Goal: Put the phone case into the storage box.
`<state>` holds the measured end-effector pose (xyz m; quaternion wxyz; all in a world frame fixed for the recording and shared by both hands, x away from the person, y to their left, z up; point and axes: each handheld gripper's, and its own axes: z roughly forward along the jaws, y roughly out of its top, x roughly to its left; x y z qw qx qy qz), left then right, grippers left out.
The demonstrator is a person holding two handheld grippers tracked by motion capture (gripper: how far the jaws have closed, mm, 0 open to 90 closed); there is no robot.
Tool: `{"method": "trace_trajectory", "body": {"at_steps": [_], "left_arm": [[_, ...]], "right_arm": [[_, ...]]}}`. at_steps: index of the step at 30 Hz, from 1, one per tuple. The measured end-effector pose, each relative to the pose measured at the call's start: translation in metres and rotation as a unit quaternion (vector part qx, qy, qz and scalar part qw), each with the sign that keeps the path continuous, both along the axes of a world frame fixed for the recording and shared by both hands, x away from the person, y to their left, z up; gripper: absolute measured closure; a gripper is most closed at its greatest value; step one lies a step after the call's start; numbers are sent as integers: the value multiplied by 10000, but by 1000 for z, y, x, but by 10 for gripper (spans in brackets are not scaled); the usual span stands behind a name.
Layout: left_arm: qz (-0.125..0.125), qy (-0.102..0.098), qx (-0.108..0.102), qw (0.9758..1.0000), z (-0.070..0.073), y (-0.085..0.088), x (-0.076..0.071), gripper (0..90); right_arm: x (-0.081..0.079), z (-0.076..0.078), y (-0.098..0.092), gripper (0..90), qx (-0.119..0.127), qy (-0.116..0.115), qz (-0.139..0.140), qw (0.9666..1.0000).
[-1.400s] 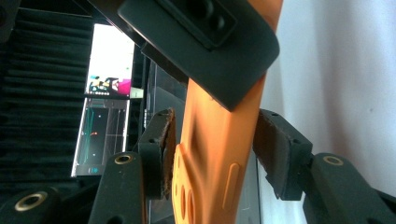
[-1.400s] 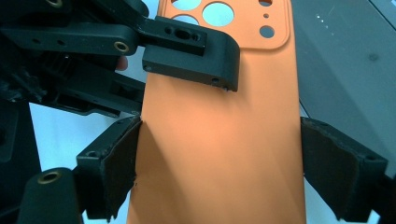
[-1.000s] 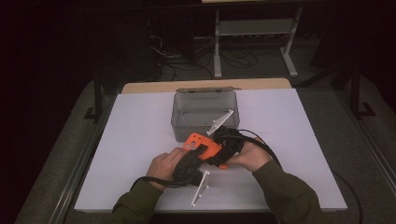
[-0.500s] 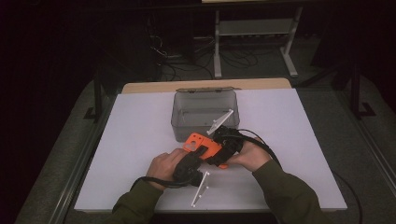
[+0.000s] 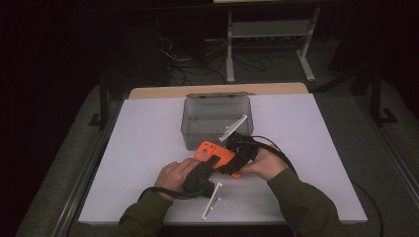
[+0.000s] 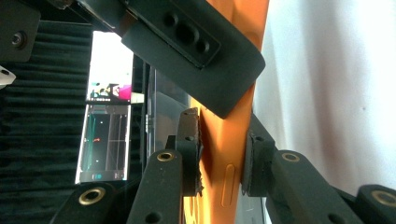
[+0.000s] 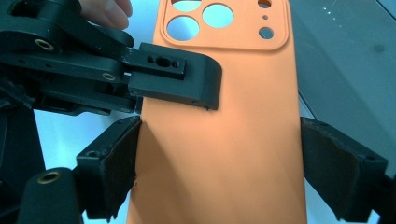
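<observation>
Orange phone case [image 5: 213, 154] was gripped across its width by right gripper [image 7: 219, 158]; left gripper [image 6: 222, 158] jaws, just closing, pinched its edge; clear box [image 5: 190, 121] not yet reached.

Overhead forward-down view; two close gripper-mounted views sharing orange phone case [image 5: 213, 154].

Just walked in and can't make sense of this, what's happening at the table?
A person is holding an orange phone case between two hand-held grippers, just in front of a clear plastic box. The right gripper clamps it across its width. The left gripper has just been closing and now pinches its thin edge between its fingers.
</observation>
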<state>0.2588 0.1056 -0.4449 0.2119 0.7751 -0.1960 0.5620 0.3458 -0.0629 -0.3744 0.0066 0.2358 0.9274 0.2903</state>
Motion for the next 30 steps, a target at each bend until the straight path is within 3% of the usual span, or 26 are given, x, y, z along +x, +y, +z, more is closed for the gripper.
{"method": "trace_trajectory", "body": {"at_steps": [14,30], "left_arm": [[-100,-201,97,9997,0,1,-2,781],[-139,-247,139,9995,1,2,-3,796]], "right_arm": [[7,0,-4,154,172,347,50,9992],[12,-4,-9,153,448,585,122,9972]]}}
